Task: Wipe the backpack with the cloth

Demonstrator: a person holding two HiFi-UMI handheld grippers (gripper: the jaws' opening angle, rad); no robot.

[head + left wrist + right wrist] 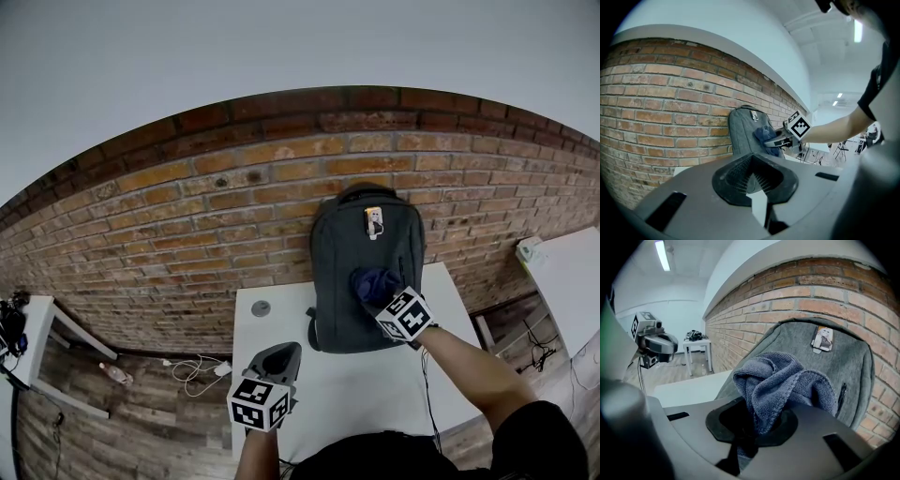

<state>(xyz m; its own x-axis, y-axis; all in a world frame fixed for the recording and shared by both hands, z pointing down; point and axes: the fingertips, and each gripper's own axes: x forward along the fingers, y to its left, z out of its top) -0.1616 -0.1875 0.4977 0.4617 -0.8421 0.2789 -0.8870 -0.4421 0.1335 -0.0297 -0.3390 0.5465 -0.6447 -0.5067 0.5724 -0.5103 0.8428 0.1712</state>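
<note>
A grey backpack (342,272) stands upright on the white table (356,394), leaning against the brick wall, with a small tag (374,222) near its top. My right gripper (380,302) is shut on a bunched dark blue cloth (373,281), which presses on the backpack's front panel at mid height. In the right gripper view the cloth (783,380) bulges out of the gripper (757,423) against the backpack (848,362). My left gripper (279,361) hovers over the table's front left, apart from the backpack, shut with nothing in it. In the left gripper view, the backpack (743,131) and cloth (762,135) lie ahead.
A small round disc (261,307) lies on the table left of the backpack. A white side table (37,319) stands at far left and another white table (572,281) at right. Cables (197,368) and a bottle (114,373) lie on the wooden floor.
</note>
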